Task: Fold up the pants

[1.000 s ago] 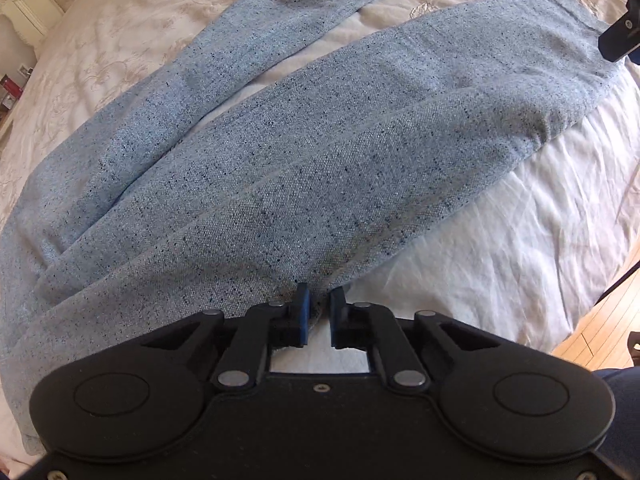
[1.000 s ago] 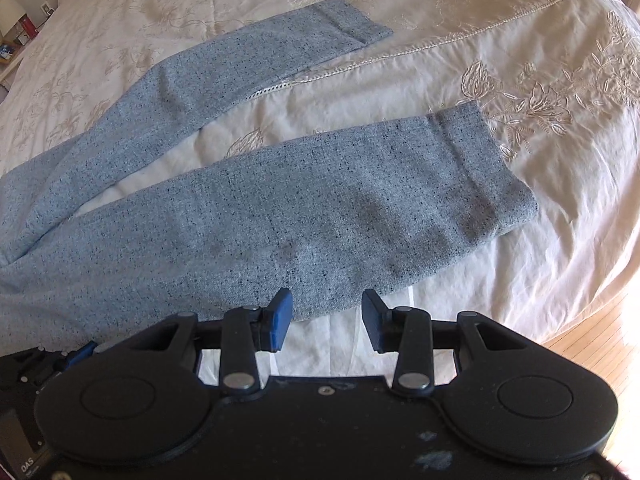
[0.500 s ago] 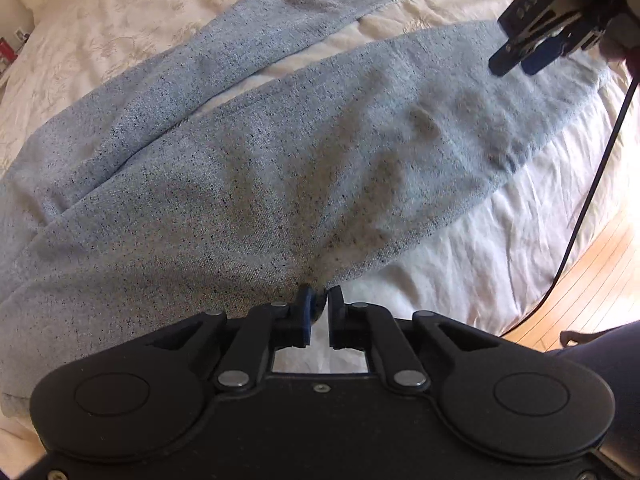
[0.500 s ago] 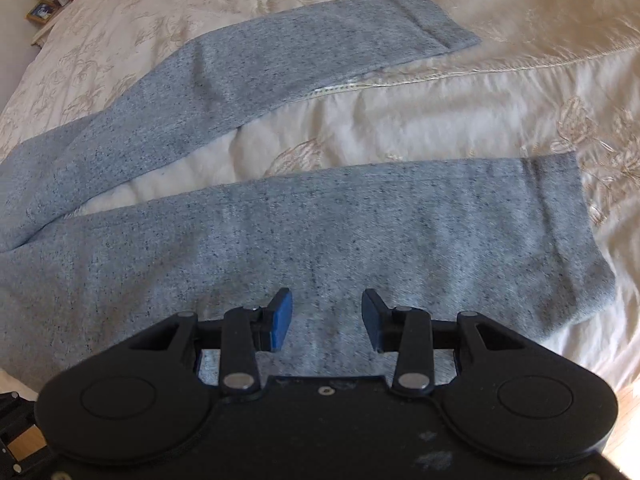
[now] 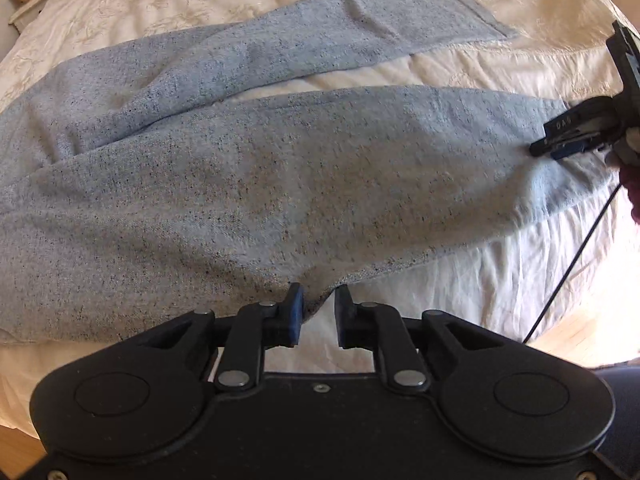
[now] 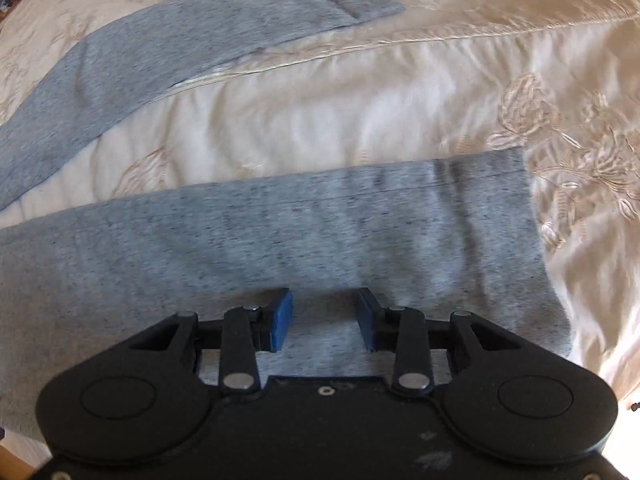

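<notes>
Left tongs (image 5: pixel 317 305) opening, pants (image 5: pixel 280 184) edge between them; only this view catches right tongs (image 6: pixel 323 310) side-on, closing, wide over cloth, on the bed (image 6: pixel 320 112).

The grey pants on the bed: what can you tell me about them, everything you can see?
The pants look like soft, speckled blue-grey knit. They lie spread on a cream embroidered bedspread, the two legs apart in a V, each ending in a stitched hem. The near leg is lightly rumpled; its near edge sits between the opening jaws of the left gripper. The right gripper, jaws closing, is over the same leg near its hem.
</notes>
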`<state>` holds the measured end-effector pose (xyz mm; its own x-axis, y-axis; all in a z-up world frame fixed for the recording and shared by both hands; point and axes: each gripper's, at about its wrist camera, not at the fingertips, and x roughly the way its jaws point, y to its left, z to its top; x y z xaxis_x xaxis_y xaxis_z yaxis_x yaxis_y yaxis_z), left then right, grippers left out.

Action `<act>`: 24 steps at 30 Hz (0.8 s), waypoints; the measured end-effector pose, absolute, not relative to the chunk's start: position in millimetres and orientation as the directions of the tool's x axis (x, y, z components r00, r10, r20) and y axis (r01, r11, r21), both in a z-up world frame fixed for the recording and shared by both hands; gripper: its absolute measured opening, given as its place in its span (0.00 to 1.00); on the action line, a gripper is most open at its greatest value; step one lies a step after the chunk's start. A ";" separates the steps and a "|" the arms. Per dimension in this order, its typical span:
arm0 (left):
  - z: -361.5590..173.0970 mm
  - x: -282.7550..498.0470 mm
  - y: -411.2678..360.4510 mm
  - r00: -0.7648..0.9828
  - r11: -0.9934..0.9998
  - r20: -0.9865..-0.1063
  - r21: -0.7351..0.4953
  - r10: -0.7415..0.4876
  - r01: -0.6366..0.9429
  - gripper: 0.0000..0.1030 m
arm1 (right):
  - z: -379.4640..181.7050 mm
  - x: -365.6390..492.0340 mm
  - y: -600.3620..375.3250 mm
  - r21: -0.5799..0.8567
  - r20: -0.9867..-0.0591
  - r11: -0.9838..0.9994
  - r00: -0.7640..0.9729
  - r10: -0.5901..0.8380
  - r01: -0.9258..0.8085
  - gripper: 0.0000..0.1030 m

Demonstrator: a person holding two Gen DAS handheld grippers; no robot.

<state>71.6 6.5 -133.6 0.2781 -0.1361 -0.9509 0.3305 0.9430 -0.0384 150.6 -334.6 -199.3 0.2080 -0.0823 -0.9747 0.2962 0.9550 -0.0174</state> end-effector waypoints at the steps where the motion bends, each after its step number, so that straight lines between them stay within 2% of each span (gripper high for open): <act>1: -134.5 66.9 3.0 0.259 0.930 -0.957 -0.031 -0.134 0.367 0.20 | -199.4 147.0 -344.8 -0.027 -0.974 0.949 0.207 -0.096 0.313 0.34; 5: -132.1 55.5 -2.4 0.202 0.890 -0.963 -0.067 -0.175 0.451 0.22 | -192.5 140.0 -361.0 -0.067 -0.973 0.937 0.185 -0.137 0.343 0.34; 6: -128.7 56.0 -2.4 0.224 0.892 -0.958 -0.063 -0.180 0.447 0.22 | -187.7 139.2 -361.0 -0.087 -0.970 0.937 0.186 -0.157 0.338 0.39; 9: -121.8 66.9 0.8 0.316 0.939 -0.934 -0.052 -0.166 0.339 0.29 | -171.3 139.3 -347.2 -0.060 -0.959 0.961 0.251 -0.131 0.270 0.39; 12: -131.8 86.4 7.0 0.354 0.979 -0.928 -0.044 -0.114 0.198 0.30 | -172.9 144.8 -328.7 -0.006 -0.967 0.980 0.248 -0.056 0.198 0.39; 14: -150.5 98.1 8.9 0.311 0.988 -0.949 0.000 -0.048 0.153 0.31 | -185.9 149.1 -327.0 -0.042 -0.981 0.974 0.175 -0.083 0.224 0.38; 16: -180.3 109.2 10.1 0.152 0.982 -0.988 0.053 0.025 0.180 0.31 | -188.1 154.5 -319.3 -0.090 -0.982 0.958 0.137 -0.131 0.273 0.39; 18: -181.6 114.1 13.5 0.138 0.976 -0.990 0.039 0.009 0.214 0.30 | -176.2 163.9 -310.1 -0.079 -0.974 0.959 0.183 -0.132 0.271 0.40; 21: -155.7 130.6 23.4 0.209 0.974 -0.977 0.003 -0.045 0.225 0.30 | -156.6 187.4 -296.8 0.045 -0.958 0.966 0.287 -0.031 0.255 0.40; 24: -127.0 161.6 37.7 0.287 0.974 -0.954 -0.019 -0.085 0.226 0.30 | -153.9 220.3 -297.7 0.223 -0.934 0.903 0.344 0.092 0.366 0.40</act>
